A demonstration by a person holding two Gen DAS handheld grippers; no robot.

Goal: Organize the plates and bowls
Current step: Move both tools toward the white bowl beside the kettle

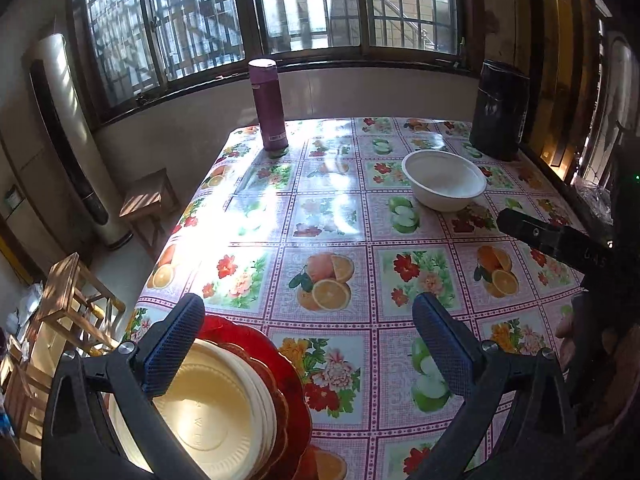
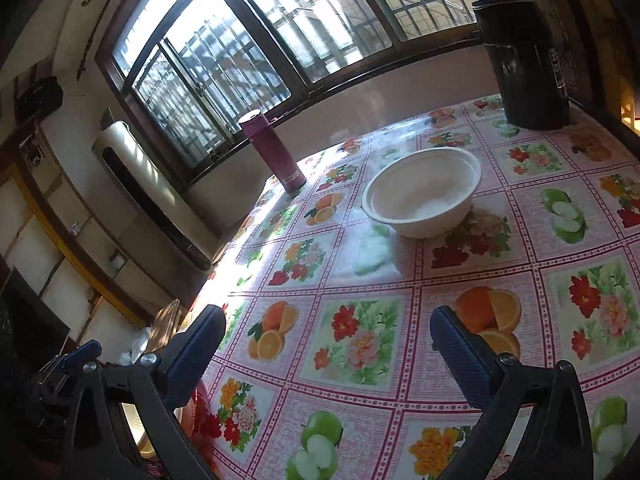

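Observation:
A white bowl [image 1: 444,180] stands on the fruit-patterned table [image 1: 332,216] toward the far right; it also shows in the right wrist view [image 2: 422,192]. A stack of cream plates [image 1: 208,412] lies on a red plate [image 1: 288,384] at the table's near left corner. My left gripper [image 1: 308,320] is open and empty, its left finger over the stack. My right gripper [image 2: 328,336] is open and empty, low over the table, well short of the bowl. Its dark body shows at the right edge of the left wrist view [image 1: 552,240]. The red plate's edge [image 2: 202,404] shows beside its left finger.
A purple flask [image 1: 269,104] stands at the far left of the table [image 2: 400,280] and a black canister [image 1: 500,108] at the far right; both show in the right wrist view, flask [image 2: 272,152], canister [image 2: 524,60]. Wooden stools [image 1: 148,200] stand left of the table.

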